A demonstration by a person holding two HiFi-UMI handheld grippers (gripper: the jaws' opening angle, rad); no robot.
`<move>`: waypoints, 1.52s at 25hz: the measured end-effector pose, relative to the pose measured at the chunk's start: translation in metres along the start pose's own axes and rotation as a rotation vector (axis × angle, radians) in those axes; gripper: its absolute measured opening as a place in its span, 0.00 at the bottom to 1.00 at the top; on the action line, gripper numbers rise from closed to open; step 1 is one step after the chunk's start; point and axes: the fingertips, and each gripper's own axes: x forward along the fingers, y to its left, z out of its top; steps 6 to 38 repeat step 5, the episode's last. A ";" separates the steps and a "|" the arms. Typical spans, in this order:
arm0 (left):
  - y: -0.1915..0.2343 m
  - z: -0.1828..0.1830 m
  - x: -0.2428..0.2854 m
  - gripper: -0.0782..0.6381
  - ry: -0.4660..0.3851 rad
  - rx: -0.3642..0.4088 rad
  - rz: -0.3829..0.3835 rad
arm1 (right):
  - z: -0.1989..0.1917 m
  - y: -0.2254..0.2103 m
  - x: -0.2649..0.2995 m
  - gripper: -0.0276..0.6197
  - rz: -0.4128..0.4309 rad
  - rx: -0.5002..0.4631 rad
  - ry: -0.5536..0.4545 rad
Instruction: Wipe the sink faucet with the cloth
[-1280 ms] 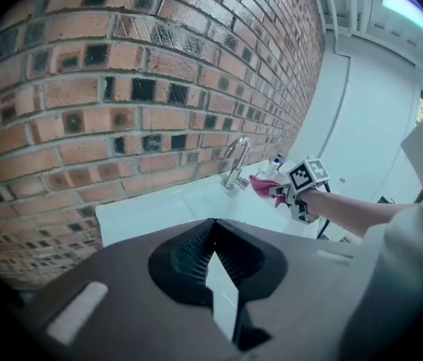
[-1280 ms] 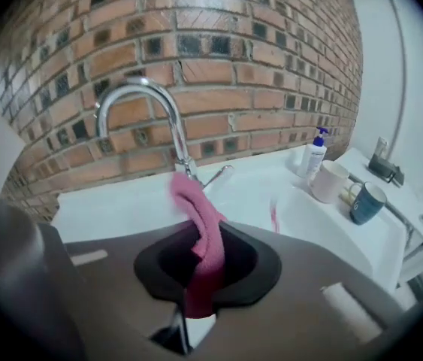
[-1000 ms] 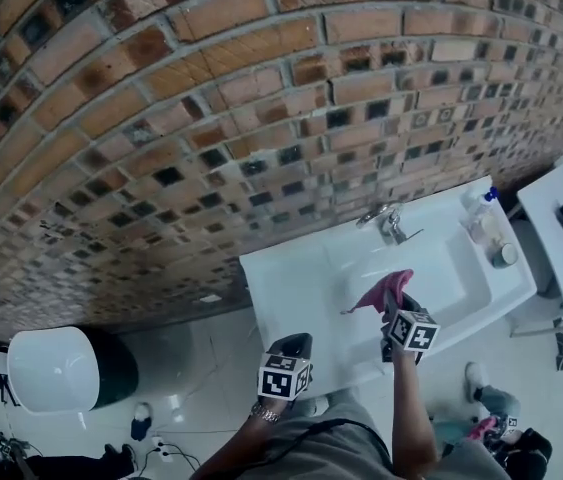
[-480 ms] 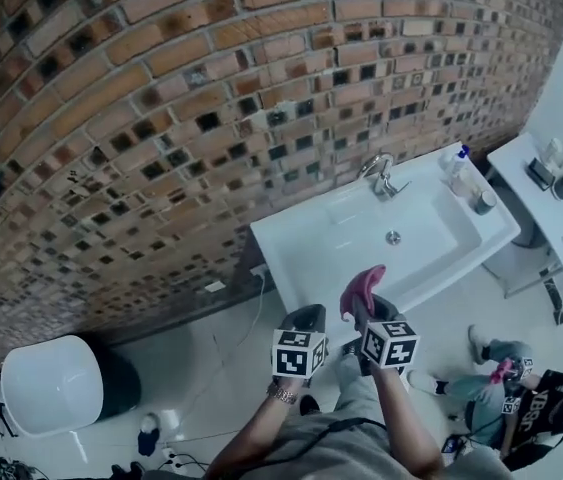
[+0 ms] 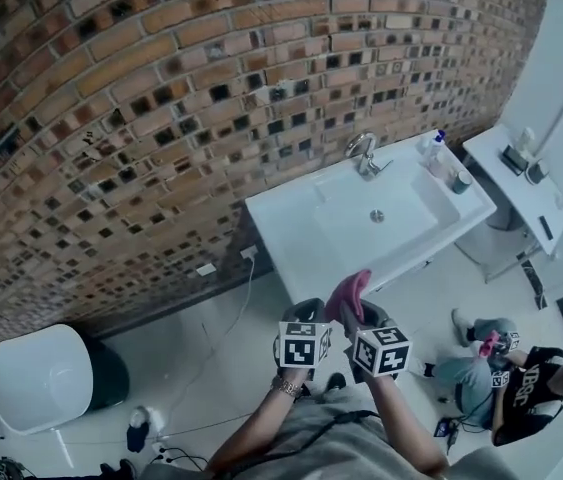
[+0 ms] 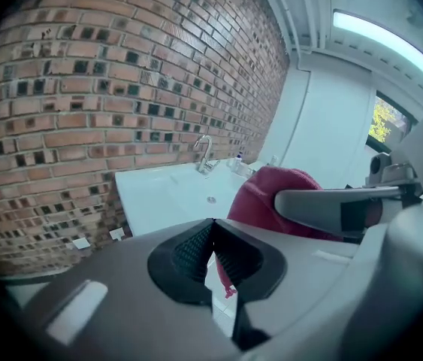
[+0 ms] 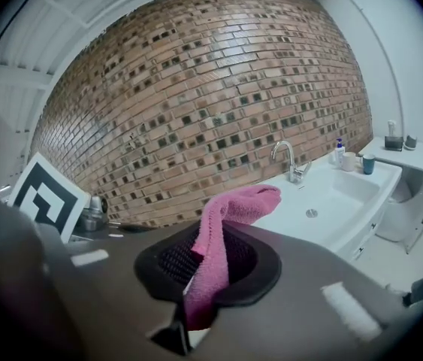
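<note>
1. Head view: the person stands back from the sink (image 5: 296,230), with both tools held side by side close to the body. The pink cloth (image 5: 347,294) sticks up from the right gripper (image 5: 359,316). The faucet (image 5: 364,155) is well apart from it, at the far rim by the brick wall (image 5: 161,118). To my eye, the step in hand is the reach toward the faucet.
2. Left gripper view: the left gripper (image 6: 211,241) has its fingers pressed together on nothing. It looks best held out of the way, or used to steady a loose end.
3. Right gripper view: the fingers pinch the cloth at its middle, one end flopping forward and the other hanging below. I'd lead with the forward fold, wrap it round the faucet, and rub along it without loosening the pinch.
</note>
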 end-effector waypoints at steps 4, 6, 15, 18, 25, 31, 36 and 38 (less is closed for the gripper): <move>-0.016 0.002 -0.011 0.12 -0.011 0.009 -0.002 | 0.000 -0.004 -0.020 0.09 -0.017 0.012 -0.004; -0.020 0.001 -0.014 0.12 -0.009 0.006 -0.004 | -0.001 -0.004 -0.026 0.09 -0.019 0.014 -0.003; -0.020 0.001 -0.014 0.12 -0.009 0.006 -0.004 | -0.001 -0.004 -0.026 0.09 -0.019 0.014 -0.003; -0.020 0.001 -0.014 0.12 -0.009 0.006 -0.004 | -0.001 -0.004 -0.026 0.09 -0.019 0.014 -0.003; -0.020 0.001 -0.014 0.12 -0.009 0.006 -0.004 | -0.001 -0.004 -0.026 0.09 -0.019 0.014 -0.003; -0.020 0.001 -0.014 0.12 -0.009 0.006 -0.004 | -0.001 -0.004 -0.026 0.09 -0.019 0.014 -0.003; -0.020 0.001 -0.014 0.12 -0.009 0.006 -0.004 | -0.001 -0.004 -0.026 0.09 -0.019 0.014 -0.003; -0.020 0.001 -0.014 0.12 -0.009 0.006 -0.004 | -0.001 -0.004 -0.026 0.09 -0.019 0.014 -0.003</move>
